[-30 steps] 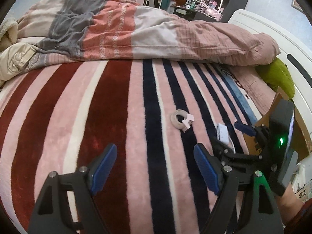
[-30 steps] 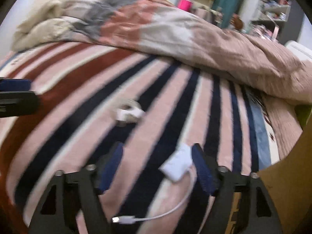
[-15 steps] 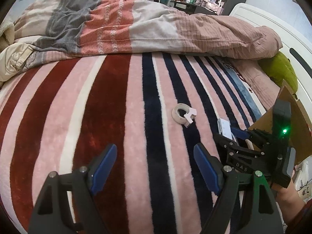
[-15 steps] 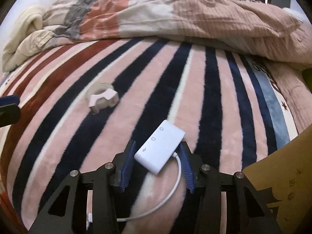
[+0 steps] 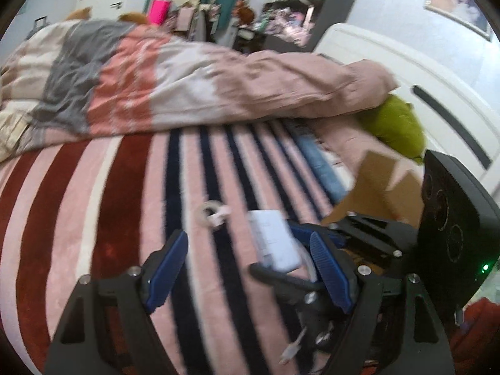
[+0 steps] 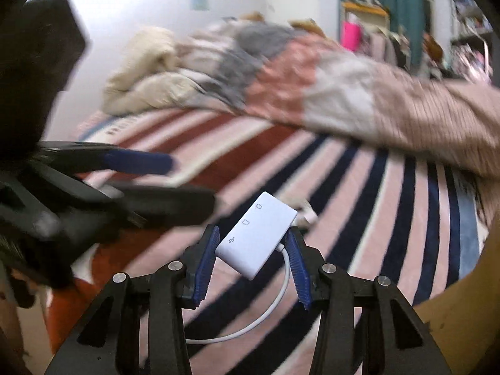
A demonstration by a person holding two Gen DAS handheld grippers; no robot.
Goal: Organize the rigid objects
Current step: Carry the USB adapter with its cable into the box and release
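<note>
A white USB adapter with a short white cable is clamped between the blue pads of my right gripper and held above the striped blanket. It also shows in the left wrist view, just ahead of my left gripper, which is open and empty. A small white tape roll with a clip lies on the blanket beyond; in the right wrist view it peeks out behind the adapter.
A brown cardboard box stands at the right; its edge shows in the right wrist view. A rumpled quilt lies across the far side of the bed. A green cushion rests against the white headboard.
My right gripper has closed on the adapter and lifted it off the blanket, cable hanging below. The two grippers have come close together; both views tilted upward.
</note>
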